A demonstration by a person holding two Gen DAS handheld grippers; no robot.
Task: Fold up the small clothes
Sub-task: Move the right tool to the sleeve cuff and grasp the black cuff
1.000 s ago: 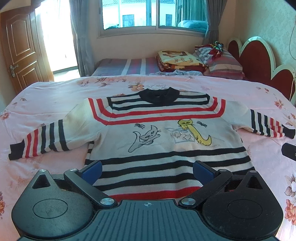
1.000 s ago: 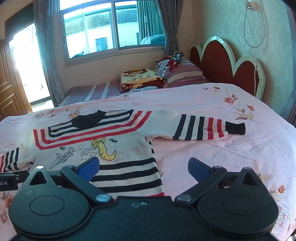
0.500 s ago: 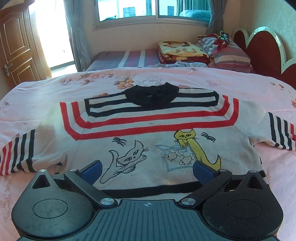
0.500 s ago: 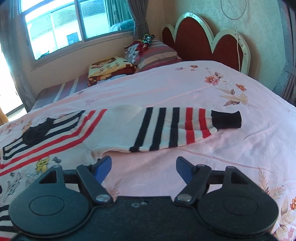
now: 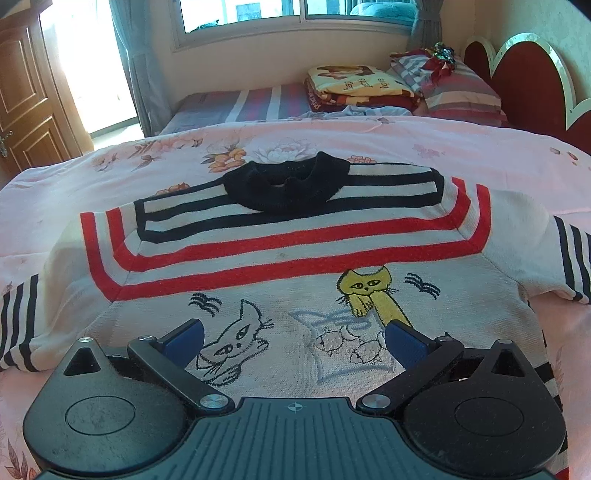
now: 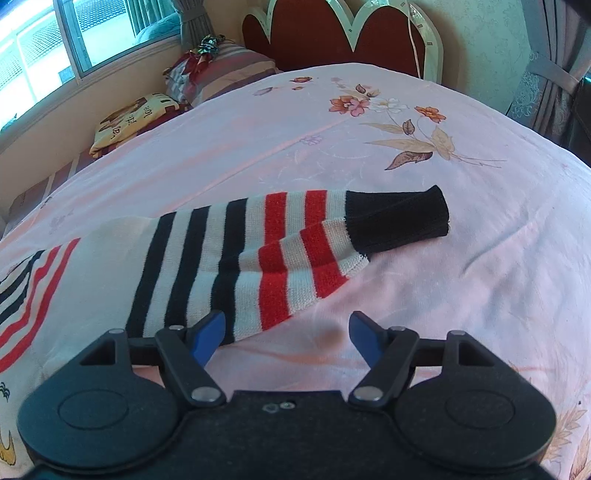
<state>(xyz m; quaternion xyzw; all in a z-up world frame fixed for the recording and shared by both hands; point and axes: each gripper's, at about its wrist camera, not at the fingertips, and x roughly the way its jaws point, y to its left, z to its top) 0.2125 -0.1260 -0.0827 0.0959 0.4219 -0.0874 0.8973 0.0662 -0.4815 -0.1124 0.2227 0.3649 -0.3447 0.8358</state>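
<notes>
A small white knit sweater (image 5: 288, 243) with red and black stripes, a black collar and two cat pictures lies flat, front up, on the pink flowered bed sheet (image 5: 110, 184). My left gripper (image 5: 293, 328) hovers open low over its chest, the cat drawings between the fingers. In the right wrist view the sweater's right sleeve (image 6: 258, 251) stretches out to the right and ends in a black cuff (image 6: 399, 218). My right gripper (image 6: 287, 319) sits just before the sleeve's near edge with its jaws closing. Only that edge by the left finger and bare sheet lie between them.
Folded blankets (image 5: 354, 85) and striped pillows (image 5: 458, 92) are stacked at the far end by the red headboard (image 6: 332, 33). A window (image 5: 295, 14) and a wooden door (image 5: 26, 99) stand beyond the bed. Pink sheet (image 6: 443, 277) spreads to the right of the sleeve.
Both grippers came forward and lower. The left went from the hem up to the chest. The right swung from the sweater's body over to the right sleeve, and its jaws narrowed.
</notes>
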